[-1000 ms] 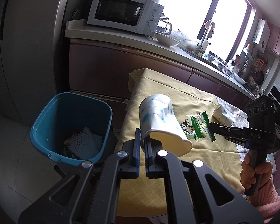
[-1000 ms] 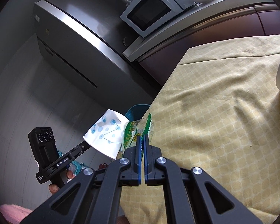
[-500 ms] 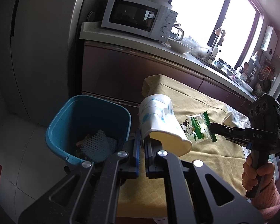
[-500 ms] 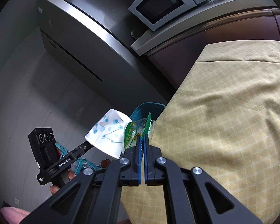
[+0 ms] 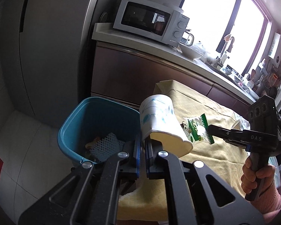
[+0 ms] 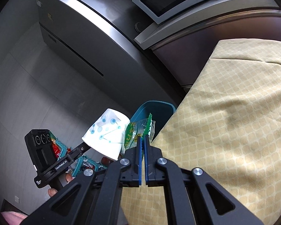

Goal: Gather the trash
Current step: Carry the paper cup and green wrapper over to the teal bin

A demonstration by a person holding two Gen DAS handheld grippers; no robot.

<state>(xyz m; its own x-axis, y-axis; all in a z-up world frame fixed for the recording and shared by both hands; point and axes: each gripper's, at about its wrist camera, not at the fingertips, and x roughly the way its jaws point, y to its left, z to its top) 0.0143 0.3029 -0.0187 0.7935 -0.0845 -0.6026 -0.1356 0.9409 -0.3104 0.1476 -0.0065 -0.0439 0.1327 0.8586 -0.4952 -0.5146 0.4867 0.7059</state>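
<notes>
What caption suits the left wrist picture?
Left gripper pinching a paper cup beside the blue bin; right gripper holding a green wrapper.

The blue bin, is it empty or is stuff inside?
Not empty. The blue bin holds a white foam net and something orange beside it.

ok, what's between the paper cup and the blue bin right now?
Nothing: in the left wrist view, the paper cup hangs beside the blue bin rim with only air between.

Both wrist views: shared bin (image 5: 95, 123)
</notes>
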